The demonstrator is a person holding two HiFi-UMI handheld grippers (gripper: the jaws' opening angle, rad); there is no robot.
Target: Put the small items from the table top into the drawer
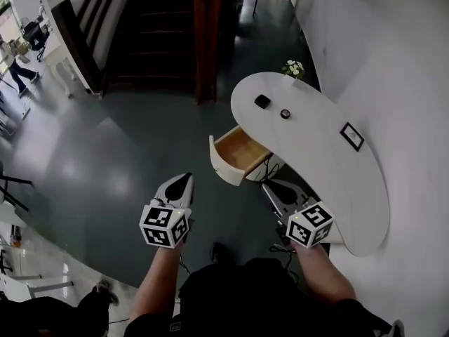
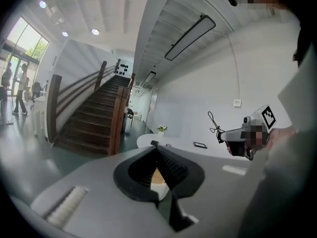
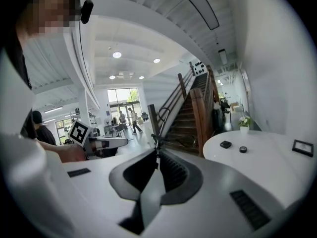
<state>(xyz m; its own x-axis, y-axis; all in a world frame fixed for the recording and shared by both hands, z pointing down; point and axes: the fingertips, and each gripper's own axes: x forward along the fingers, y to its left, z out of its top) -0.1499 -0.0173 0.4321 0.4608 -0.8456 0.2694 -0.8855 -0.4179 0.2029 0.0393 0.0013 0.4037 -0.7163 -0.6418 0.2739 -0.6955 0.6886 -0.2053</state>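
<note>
Two small items lie on the white curved table [image 1: 330, 167]: a black square piece [image 1: 262, 101] [image 3: 226, 144] and a round black piece [image 1: 285, 114] [image 3: 243, 149]. The wooden drawer [image 1: 238, 152] stands pulled open below the table's left edge, and I see nothing inside it. My left gripper [image 1: 184, 177] [image 2: 154, 144] hovers over the floor left of the drawer, shut and empty. My right gripper [image 1: 270, 186] [image 3: 157, 139] hangs just in front of the drawer near the table edge, also shut and empty. Both grippers are well short of the items.
A black picture frame [image 1: 351, 136] [image 3: 302, 148] lies on the table by the wall, and a small flower pot [image 1: 293, 69] [image 3: 244, 122] stands at its far end. A dark wooden staircase [image 1: 161, 27] rises behind. Grey floor [image 1: 105, 160] spreads to the left; people stand far off.
</note>
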